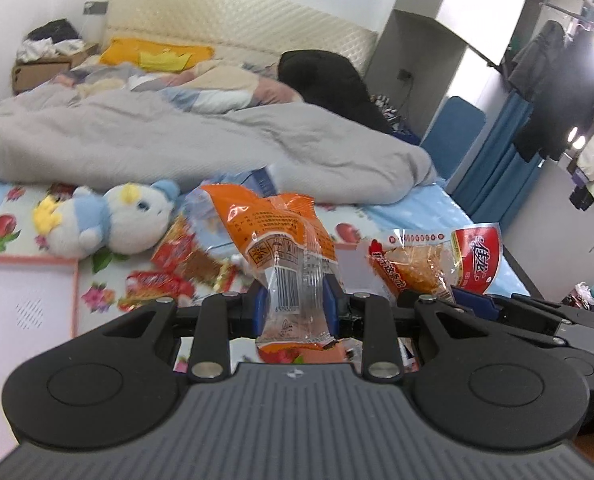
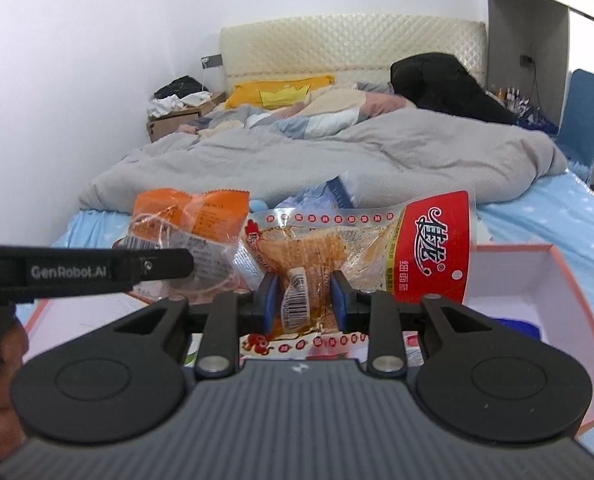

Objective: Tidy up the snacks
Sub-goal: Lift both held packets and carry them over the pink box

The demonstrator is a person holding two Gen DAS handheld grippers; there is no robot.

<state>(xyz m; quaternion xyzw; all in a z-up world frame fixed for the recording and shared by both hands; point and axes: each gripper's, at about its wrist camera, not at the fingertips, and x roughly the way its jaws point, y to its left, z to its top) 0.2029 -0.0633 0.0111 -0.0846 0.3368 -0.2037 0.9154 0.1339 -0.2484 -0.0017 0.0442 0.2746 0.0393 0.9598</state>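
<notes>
- The sorting looks barely begun, judging by how things lie: several snack packets (image 1: 177,268) are scattered on the bed sheet (image 1: 417,208) just beside a plush toy (image 1: 113,220), near the foot edge of the bed.
- A pink-rimmed box (image 2: 553,276) sits at the foot of the bed on the right; it is mostly bare, with only something blue in its near corner. A second pink-rimmed tray or lid (image 1: 75,292) lies at the left edge, and nothing shows in the part in view.
- The left gripper (image 1: 295,300) pinches an orange packet (image 1: 273,224) by its clear lower part; the blue pads press on the wrapper from both sides, and the packet stands upright above the sheet.
- The right gripper (image 2: 304,300) is nearly pressed together on a red noodle-snack packet (image 2: 377,248), gripping its clear middle near the barcode. The packet hangs crosswise, its red end toward the box.
- Both packets are lifted clear of the bed, close beside each other.
- What is left, I judge: setting these two down in a box, then gathering the packets on the sheet.
</notes>
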